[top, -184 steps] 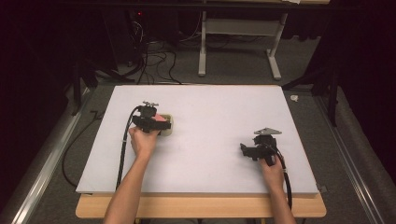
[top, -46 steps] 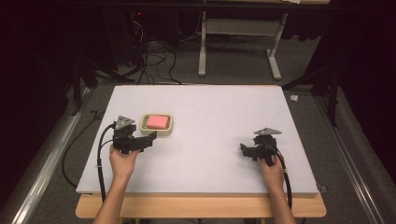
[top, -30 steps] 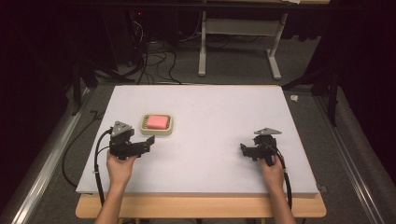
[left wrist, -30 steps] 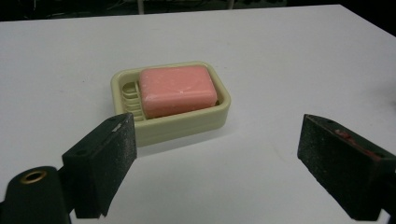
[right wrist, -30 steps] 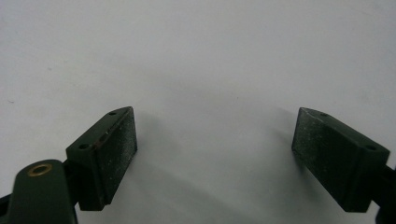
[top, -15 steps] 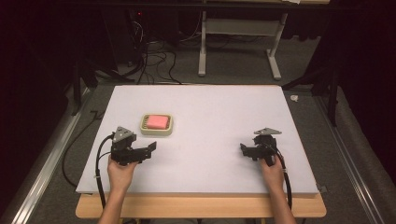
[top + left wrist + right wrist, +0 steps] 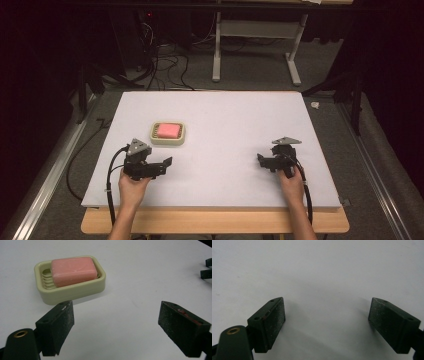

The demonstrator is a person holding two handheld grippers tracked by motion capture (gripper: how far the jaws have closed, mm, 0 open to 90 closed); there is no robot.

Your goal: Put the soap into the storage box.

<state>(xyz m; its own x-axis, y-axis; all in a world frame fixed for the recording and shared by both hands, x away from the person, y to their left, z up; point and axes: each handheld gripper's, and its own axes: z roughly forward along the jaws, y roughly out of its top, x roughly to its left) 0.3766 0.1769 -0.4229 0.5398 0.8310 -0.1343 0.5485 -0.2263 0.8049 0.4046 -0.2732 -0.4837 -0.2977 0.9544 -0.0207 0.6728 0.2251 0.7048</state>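
Jaws of the left gripper (image 7: 167, 162) and right gripper (image 7: 260, 159) are seen apart and empty, the pink soap (image 7: 168, 130) judged already set in its dish (image 7: 154, 140) at the left gripper's one o'clock, with little apparently left.

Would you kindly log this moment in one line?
soap in dish | left tongs open, just closing, empty | right tongs open, empty

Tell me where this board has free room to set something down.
The wide middle of the white board, between the left hand and the right hand, is bare, as is everything right of the soap dish. Nowhere crowded.
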